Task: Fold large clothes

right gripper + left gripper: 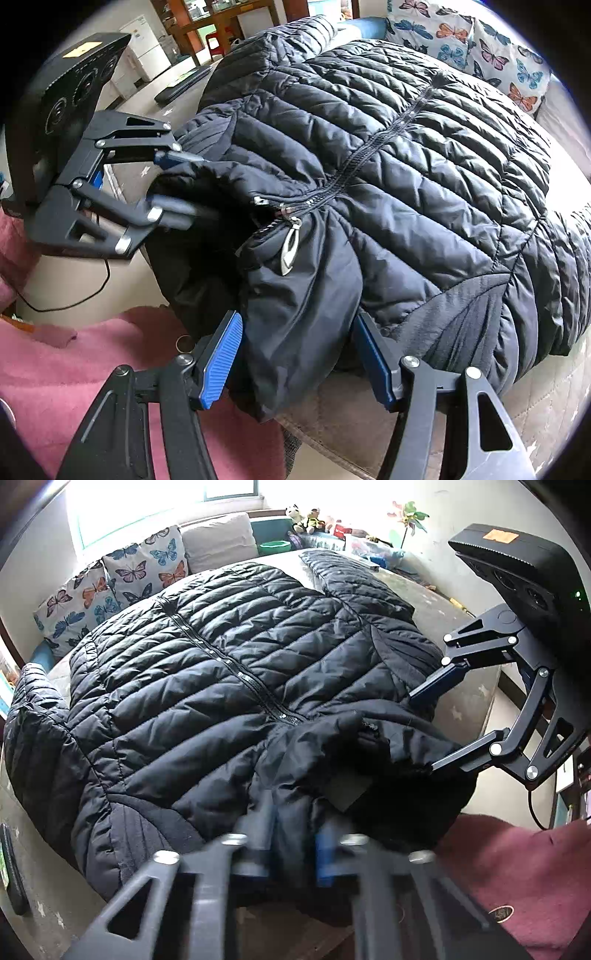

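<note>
Broadly, from the left wrist view, a black quilted jacket (236, 672) lies spread front-up across a pale mattress (461, 698), zipper running from about eleven o'clock down toward the centre. Its collar end is bunched at five o'clock, at the mattress's near edge. The left gripper (291, 853) sits at six o'clock, blurred, its fingers drawn close together and pinching a fold of the jacket's collar fabric. The right gripper (424, 731) comes in from three o'clock with its jaws apart, collar fabric lying between them. Butterfly cushions (122, 579) line the far side at ten o'clock. Bare mattress shows past the jacket at two and three o'clock, and a strip at eight o'clock; a sleeve (33, 716) drapes toward the nine o'clock edge.

Next, the right wrist view. The jacket (424, 155) fills the centre and right, its zipper pull (290, 245) hanging near the middle. The right gripper (299, 365) at six o'clock stands spread, blue pads (221, 365) either side of a hanging collar fold; whether they press on it I cannot tell. The left gripper (207, 184) at nine o'clock is clamped into collar fabric. A pink garment (74, 373) on the person shows at seven o'clock. Free mattress edge (546, 391) lies at four o'clock.
</note>
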Available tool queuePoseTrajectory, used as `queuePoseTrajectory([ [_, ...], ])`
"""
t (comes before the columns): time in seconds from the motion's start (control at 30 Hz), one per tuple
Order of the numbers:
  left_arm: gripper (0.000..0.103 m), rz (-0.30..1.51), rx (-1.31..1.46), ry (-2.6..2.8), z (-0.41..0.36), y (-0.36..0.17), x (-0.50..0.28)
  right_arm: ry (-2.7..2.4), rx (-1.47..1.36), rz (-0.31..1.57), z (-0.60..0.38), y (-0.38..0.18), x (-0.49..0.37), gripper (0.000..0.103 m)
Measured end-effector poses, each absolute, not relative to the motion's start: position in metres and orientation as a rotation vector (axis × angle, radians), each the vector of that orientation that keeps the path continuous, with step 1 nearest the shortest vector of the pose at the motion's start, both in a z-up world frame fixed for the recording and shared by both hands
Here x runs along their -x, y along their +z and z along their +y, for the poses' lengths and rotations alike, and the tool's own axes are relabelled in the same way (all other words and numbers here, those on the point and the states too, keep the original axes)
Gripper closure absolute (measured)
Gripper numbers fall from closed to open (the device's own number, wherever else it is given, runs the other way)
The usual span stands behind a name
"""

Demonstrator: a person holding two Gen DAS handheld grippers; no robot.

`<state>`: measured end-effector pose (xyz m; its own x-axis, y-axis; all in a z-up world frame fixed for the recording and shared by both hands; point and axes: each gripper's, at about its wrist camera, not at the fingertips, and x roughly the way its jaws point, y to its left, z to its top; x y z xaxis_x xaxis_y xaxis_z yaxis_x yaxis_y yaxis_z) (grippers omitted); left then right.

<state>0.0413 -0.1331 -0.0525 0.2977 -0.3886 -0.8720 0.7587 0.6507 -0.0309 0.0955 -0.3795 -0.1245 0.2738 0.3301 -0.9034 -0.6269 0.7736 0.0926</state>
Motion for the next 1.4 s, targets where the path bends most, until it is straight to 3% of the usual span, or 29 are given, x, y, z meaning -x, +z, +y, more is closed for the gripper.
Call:
queuePoseTrajectory([
  [0.03, 0.093, 1.000, -0.425, -0.794, -0.133, -0.051, -0.041, 0.659, 0.311, 1.120, -0.379, -0.125, -0.095, 0.034],
  [0.2, 0.094, 0.932, -0.448, -0.859, -0.130, -0.035, -0.020, 0.671, 0.305, 1.109, -0.383, -0.121, -0.094, 0.034],
  [0.4, 0.094, 1.043, -0.426, -0.867, -0.129, -0.073, -0.030, 0.677, 0.277, 1.110, -0.389, -0.117, -0.107, 0.034],
  [0.73, 0.093, 1.043, -0.379, -0.881, -0.123, -0.075, -0.040, 0.666, 0.222, 1.030, -0.381, -0.085, -0.134, 0.034],
  [0.97, 0.085, 1.068, -0.327, -0.886, -0.116, -0.070, -0.035, 0.628, 0.199, 1.032, -0.368, -0.090, -0.159, 0.034],
  [1.23, 0.083, 1.089, -0.263, -0.879, -0.097, -0.055, -0.037, 0.673, 0.251, 1.059, -0.339, -0.110, -0.161, 0.034],
  [1.3, 0.076, 1.088, -0.260, -0.865, -0.091, -0.050, -0.038, 0.678, 0.271, 1.073, -0.334, -0.117, -0.160, 0.034],
  [1.37, 0.058, 1.088, -0.259, -0.840, -0.085, -0.046, -0.039, 0.678, 0.297, 1.095, -0.330, -0.127, -0.159, 0.034],
  [1.4, 0.055, 1.086, -0.260, -0.825, -0.082, -0.044, -0.040, 0.672, 0.315, 1.111, -0.329, -0.133, -0.158, 0.034],
])
